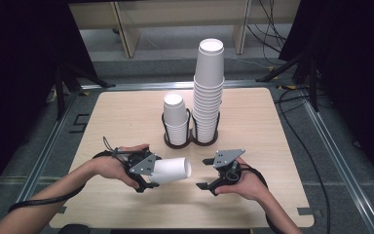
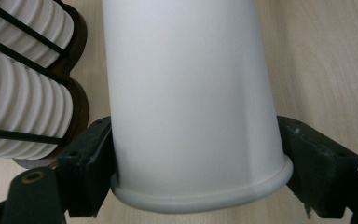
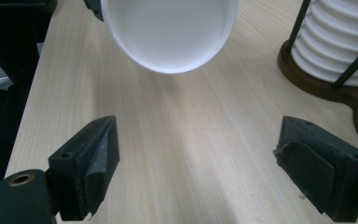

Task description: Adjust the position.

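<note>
- The worktop (image 1: 126,117) carries a dark two-ring holder (image 1: 191,141) near its middle.
- The holder's right ring holds the tall stack (image 1: 208,92) of white paper cups; its left ring holds the short stack (image 1: 176,119), both nested with bottoms up.
- The loose cup (image 1: 173,170) lies on its side above the near worktop, its bottom toward the right gripper (image 1: 205,173).
- The left gripper (image 1: 148,170) pinches that cup near its rim, jaws pressed on both sides.
- The right gripper's jaws stand spread and empty, facing the cup.
- Judging by this, one cup is out of the stacks; passing or placing it remains.
</note>
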The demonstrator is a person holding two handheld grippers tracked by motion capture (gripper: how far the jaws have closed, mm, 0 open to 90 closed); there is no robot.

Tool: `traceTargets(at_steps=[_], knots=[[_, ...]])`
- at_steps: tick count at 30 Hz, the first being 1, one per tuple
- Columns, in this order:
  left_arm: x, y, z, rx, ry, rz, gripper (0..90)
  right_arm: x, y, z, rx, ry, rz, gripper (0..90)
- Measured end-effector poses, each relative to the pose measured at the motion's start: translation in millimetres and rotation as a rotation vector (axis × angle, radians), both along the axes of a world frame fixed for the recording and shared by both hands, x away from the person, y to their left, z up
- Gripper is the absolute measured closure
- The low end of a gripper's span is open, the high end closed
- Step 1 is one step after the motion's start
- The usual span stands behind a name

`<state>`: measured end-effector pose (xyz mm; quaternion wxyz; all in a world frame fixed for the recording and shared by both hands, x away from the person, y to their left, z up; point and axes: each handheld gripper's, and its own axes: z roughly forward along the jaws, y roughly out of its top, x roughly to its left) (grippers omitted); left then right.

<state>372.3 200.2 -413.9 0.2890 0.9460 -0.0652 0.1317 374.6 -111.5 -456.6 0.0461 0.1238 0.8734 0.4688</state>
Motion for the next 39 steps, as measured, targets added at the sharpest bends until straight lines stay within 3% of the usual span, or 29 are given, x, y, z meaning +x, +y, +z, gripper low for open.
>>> traceTargets(at_steps=[21,22,33,39], knots=[[0.1,-7.6,1.0,0.069,0.021,-0.04,17.9,0.2,6.6,4.3,-0.016,-0.001,0.032,13.9],[-0.3,-8.1,0.4,0.058,0.023,-0.034,17.9,0.2,6.9,4.7,-0.016,0.0,0.032,13.9],[1.6,-9.4,3.8,0.109,0.029,-0.039,17.9,0.8,10.2,8.4,-0.022,-0.001,0.043,13.9],[1.8,-11.3,6.1,0.141,0.029,-0.045,17.8,3.0,13.8,10.9,-0.031,-0.023,0.059,13.9]])
